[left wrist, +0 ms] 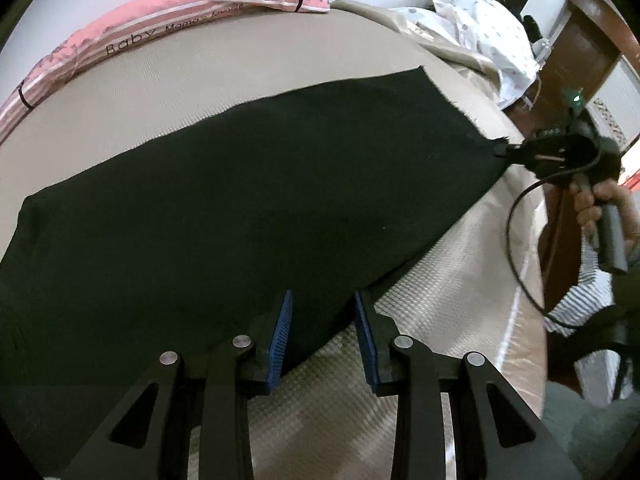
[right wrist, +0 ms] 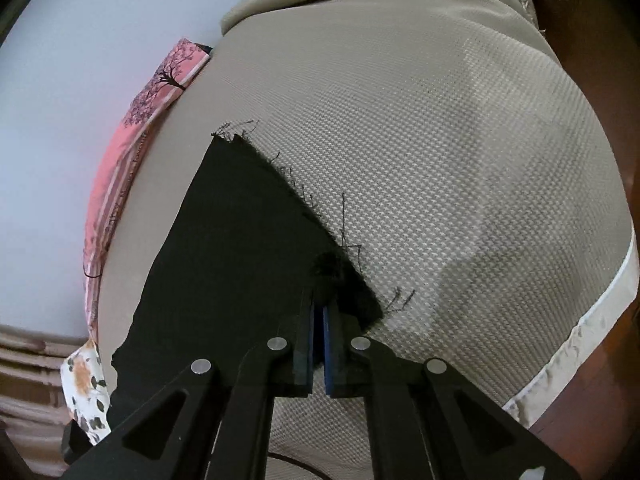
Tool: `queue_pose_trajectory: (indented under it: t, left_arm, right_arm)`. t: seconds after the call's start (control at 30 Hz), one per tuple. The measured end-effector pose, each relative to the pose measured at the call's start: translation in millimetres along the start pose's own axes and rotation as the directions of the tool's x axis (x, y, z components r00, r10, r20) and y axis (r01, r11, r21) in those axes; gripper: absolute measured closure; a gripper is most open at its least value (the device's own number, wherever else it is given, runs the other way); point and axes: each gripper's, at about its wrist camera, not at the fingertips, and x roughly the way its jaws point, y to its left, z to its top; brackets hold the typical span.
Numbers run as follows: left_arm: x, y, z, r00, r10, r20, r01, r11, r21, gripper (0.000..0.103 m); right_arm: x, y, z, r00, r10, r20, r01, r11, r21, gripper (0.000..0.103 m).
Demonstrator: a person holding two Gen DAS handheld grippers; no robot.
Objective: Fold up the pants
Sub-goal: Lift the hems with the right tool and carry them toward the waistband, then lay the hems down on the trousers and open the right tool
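On the beige mattress [left wrist: 224,92] the black pants [left wrist: 248,200] lie spread flat, one long dark panel running from my left side toward the frayed hem at my right. My right gripper [right wrist: 320,312] is clamped tight on that frayed corner, pads together with the cloth bunched between them. My left gripper [left wrist: 323,332] sits partly open at the near edge of the pants, blue pads [left wrist: 282,336] straddling the fabric's border, not pressing it. Along the far edge runs a pink pillow [left wrist: 168,20]; a white spotted cloth [left wrist: 480,28] lies beyond the hem.
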Motion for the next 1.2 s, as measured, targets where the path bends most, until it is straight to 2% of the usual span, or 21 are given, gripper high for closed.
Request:
queue_pose_trajectory:
  t: [0.07,0.2,0.23,0.3,0.33,0.37,0.47,0.53,0.63,0.7,0.8,0.87,0.97,1.07,1.1,1.13,1.2]
  left_arm:
    - [-14,5,0,0.999,0.005,0.037,-0.005,1.000,-0.003,0.070]
    - [-34,35,6,0.990,0.092,0.111,-0.085,0.994,-0.070,0.070]
    - [-36,48,6,0.983,0.143,0.112,-0.132,0.986,-0.099,0.070]
    - [-36,65,4,0.976,0.192,0.105,-0.177,0.974,-0.140,0.070]
    - [-37,79,0,0.970,0.222,0.098,-0.203,0.964,-0.175,0.070]
    - [-37,88,-3,0.966,0.241,0.092,-0.219,0.955,-0.198,0.070]
    - [-44,123,-15,0.951,0.300,0.079,-0.268,0.921,-0.282,0.070]
    - [-47,138,-24,0.938,0.340,0.070,-0.304,0.900,-0.312,0.070]
    - [-52,160,-35,0.920,0.387,0.053,-0.347,0.873,-0.344,0.070]
    - [-54,170,-45,0.921,0.387,0.038,-0.348,0.863,-0.365,0.070]
    - [-55,180,-57,0.923,0.385,0.025,-0.343,0.848,-0.404,0.070]
    - [-59,185,-65,0.921,0.388,0.026,-0.341,0.839,-0.423,0.070]
    - [-65,189,-70,0.929,0.368,0.034,-0.317,0.843,-0.434,0.070]
    - [-73,193,-74,0.928,0.371,0.042,-0.317,0.843,-0.435,0.070]
    - [-75,193,-74,0.927,0.371,0.050,-0.314,0.845,-0.433,0.070]
    - [-79,195,-74,0.926,0.372,0.064,-0.311,0.848,-0.430,0.070]
    - [-85,201,-78,0.918,0.390,0.076,-0.317,0.834,-0.451,0.070]
  right_arm:
    - [-3,-1,-2,1.000,-0.001,0.000,0.001,1.000,0.004,0.100]
    - [4,2,-2,0.999,-0.044,-0.001,0.044,0.999,-0.028,0.101]
    - [4,2,-2,0.999,-0.044,-0.002,0.044,0.999,-0.020,0.100]
    - [-1,1,0,0.998,-0.060,0.002,0.060,0.998,-0.016,0.098]
    - [-6,2,1,0.997,-0.080,0.013,0.080,0.997,-0.018,0.088]
    - [-14,4,2,0.993,-0.111,0.034,0.113,0.993,-0.034,0.086]
    - [-37,15,5,0.986,-0.141,0.091,0.149,0.985,-0.083,0.086]
    - [-47,27,8,0.987,-0.118,0.108,0.131,0.985,-0.113,0.086]
    - [-46,67,10,0.994,-0.053,0.099,0.072,0.976,-0.204,0.086]
    - [-30,109,5,0.999,-0.008,0.040,0.020,0.953,-0.303,0.086]
    - [11,181,-15,0.993,0.059,-0.098,-0.098,0.886,-0.454,0.086]
    - [45,233,-36,0.971,0.091,-0.222,-0.200,0.821,-0.535,0.086]
    - [95,304,-71,0.909,0.103,-0.404,-0.347,0.721,-0.599,0.084]
    - [133,359,-102,0.857,0.083,-0.508,-0.439,0.633,-0.637,0.082]
    - [148,379,-113,0.831,0.078,-0.551,-0.481,0.600,-0.640,0.081]
    - [157,391,-123,0.819,0.064,-0.570,-0.496,0.578,-0.648,0.080]
    - [176,416,-143,0.796,0.031,-0.605,-0.524,0.536,-0.662,0.078]
